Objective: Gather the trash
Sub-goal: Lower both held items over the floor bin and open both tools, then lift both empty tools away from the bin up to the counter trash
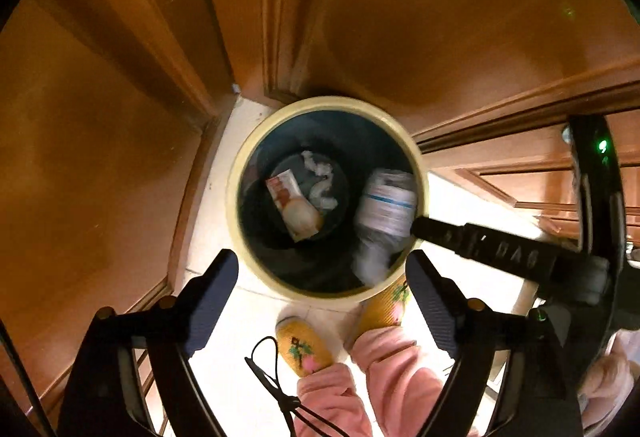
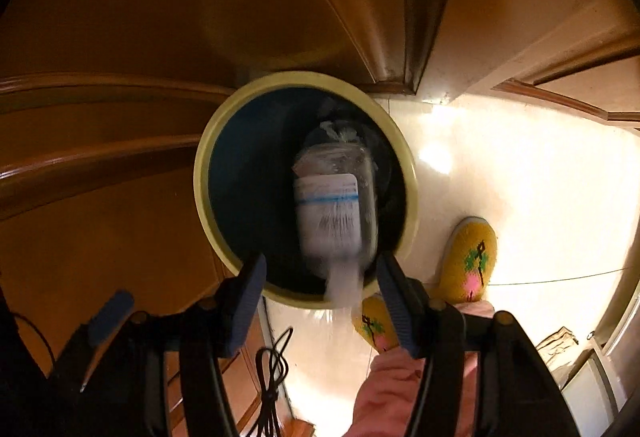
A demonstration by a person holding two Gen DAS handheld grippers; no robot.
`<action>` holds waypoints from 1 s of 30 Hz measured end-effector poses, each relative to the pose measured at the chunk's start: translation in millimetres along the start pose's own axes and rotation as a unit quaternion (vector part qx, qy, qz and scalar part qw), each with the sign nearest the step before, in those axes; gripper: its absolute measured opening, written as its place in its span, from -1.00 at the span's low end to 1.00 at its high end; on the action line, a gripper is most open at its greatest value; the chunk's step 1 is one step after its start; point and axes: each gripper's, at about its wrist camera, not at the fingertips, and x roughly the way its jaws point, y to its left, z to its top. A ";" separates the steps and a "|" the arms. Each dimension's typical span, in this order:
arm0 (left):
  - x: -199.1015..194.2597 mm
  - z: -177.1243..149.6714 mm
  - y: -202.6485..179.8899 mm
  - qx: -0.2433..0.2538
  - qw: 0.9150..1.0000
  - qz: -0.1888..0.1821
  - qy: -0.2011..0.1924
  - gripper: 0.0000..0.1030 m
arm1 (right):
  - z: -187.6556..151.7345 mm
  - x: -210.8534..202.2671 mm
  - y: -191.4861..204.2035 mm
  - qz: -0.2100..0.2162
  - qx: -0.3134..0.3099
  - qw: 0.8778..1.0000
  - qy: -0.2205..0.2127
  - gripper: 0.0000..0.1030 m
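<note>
**Kid:** Left wrist view looks straight down into the round trash bin (image 1: 240, 173). Where is the plastic bottle (image 1: 386, 203)?

**Helper:** Blurry, inside the bin's mouth, by the rim nearest the yellow slippers (image 1: 304, 351). A wrapper (image 1: 294, 203) and crumpled tissue (image 1: 322, 181) lie at the bottom.

**Kid:** Do the tongs hold it?

**Helper:** No. The left gripper (image 1: 322, 301) is spread wide with nothing in it. The right gripper (image 2: 320, 303) is apart too, just above the bottle's (image 2: 336, 213) end, not pinching it.
</note>
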 end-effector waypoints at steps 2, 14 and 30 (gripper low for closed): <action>-4.9 -2.3 1.7 -0.002 1.000 -0.002 0.001 0.64 | -0.8 -1.7 5.9 -0.001 -0.009 1.000 -0.004 0.17; -66.3 -22.4 -15.9 0.003 1.000 -0.001 -0.018 0.64 | -38.0 -58.7 9.0 -0.009 -0.016 1.000 -0.001 0.18; -308.8 -42.3 -90.7 0.068 0.991 0.001 -0.118 0.64 | -106.0 -294.0 64.4 0.041 -0.110 0.988 -0.097 0.18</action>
